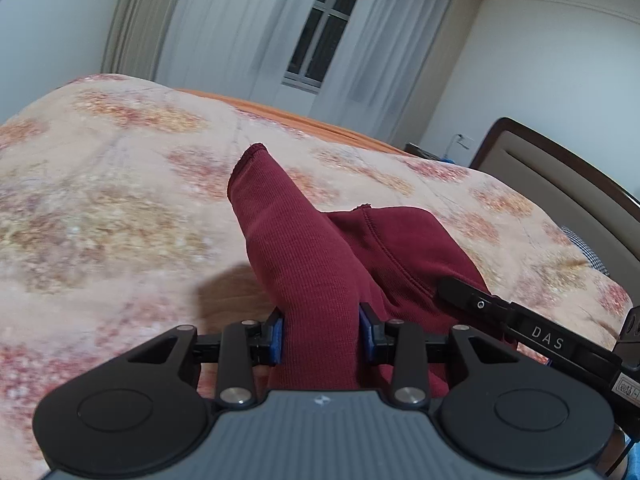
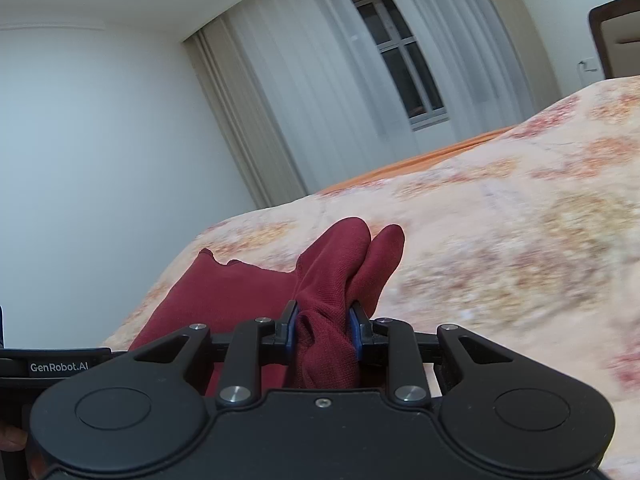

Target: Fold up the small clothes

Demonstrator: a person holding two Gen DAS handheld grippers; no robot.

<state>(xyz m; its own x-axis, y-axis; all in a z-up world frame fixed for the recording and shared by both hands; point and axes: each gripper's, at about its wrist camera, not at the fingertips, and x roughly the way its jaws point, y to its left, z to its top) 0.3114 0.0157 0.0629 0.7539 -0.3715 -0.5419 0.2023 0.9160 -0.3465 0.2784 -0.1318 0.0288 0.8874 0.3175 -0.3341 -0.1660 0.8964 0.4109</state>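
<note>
Maroon garment (image 1: 316, 264) clenched in both jaws, left gripper (image 1: 321, 334) and right gripper (image 2: 325, 332) angled down over floral bedspread (image 1: 120, 200).

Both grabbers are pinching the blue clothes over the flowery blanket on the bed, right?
Nearly. The clothes are dark red, not blue; only the pads are blue. In the left wrist view the left gripper pinches the dark red garment, and in the right wrist view the right gripper pinches it too, over the flowery blanket.
</note>
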